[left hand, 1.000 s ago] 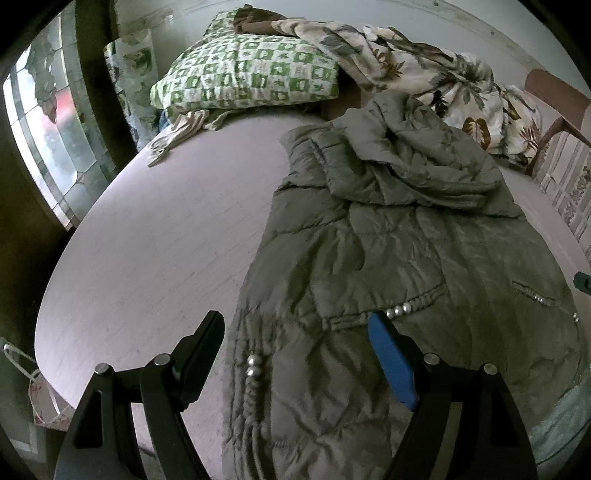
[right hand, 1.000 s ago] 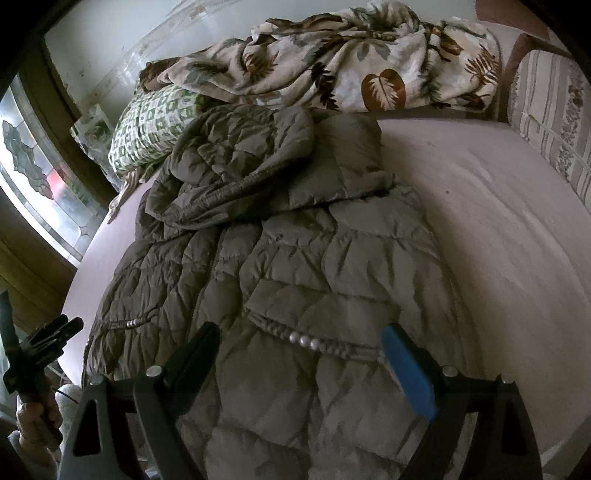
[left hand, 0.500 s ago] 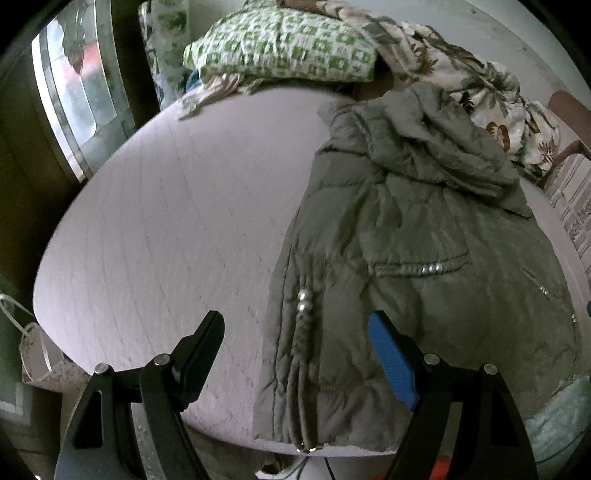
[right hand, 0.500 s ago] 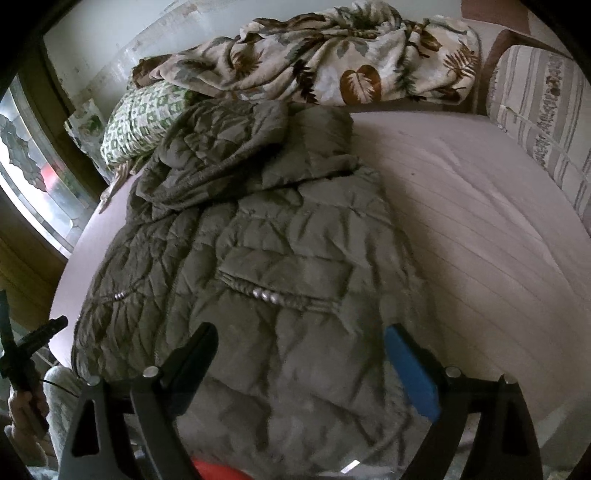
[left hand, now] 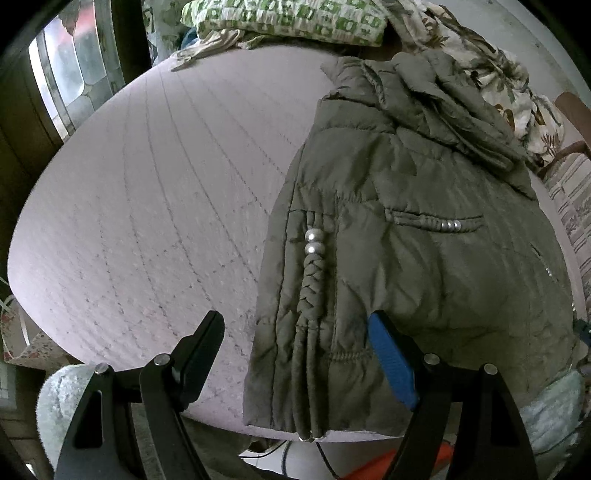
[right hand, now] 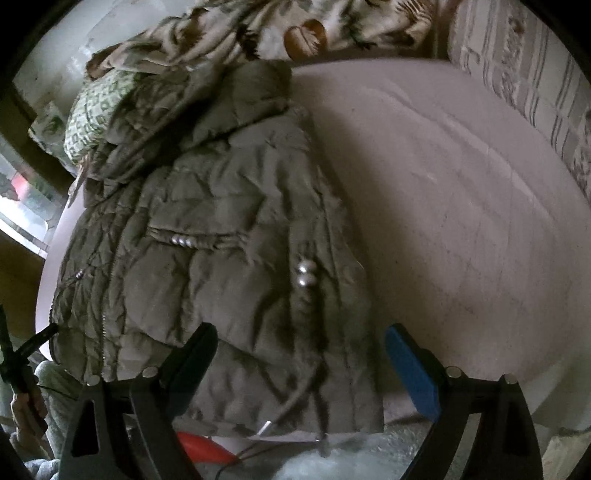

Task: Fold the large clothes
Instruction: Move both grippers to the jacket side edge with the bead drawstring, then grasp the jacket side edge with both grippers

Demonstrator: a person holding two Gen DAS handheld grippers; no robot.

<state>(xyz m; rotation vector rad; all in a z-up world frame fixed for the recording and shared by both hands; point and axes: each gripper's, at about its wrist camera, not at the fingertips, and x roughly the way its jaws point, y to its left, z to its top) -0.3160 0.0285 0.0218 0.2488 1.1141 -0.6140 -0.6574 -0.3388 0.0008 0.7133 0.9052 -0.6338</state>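
An olive quilted hooded jacket (left hand: 406,236) lies flat on the pale pink bed (left hand: 155,192), hood bunched at the far end, hem hanging over the near edge. It also shows in the right wrist view (right hand: 207,236), with braided cords and silver beads (right hand: 306,275) near its hem. My left gripper (left hand: 295,350) is open and empty, hovering over the jacket's left hem corner. My right gripper (right hand: 299,363) is open and empty, over the jacket's right hem corner. The left gripper shows at the far left of the right wrist view (right hand: 22,354).
A green checked pillow (left hand: 288,18) and a leaf-print blanket (right hand: 295,26) lie at the head of the bed. A window (left hand: 70,62) is at the left. A striped cushion (right hand: 524,74) is at the right. A red object (right hand: 207,448) lies on the floor below the bed edge.
Both grippers have pulled back toward the foot of the bed and now sit over the jacket's hem and the bed edge. Both stay open.
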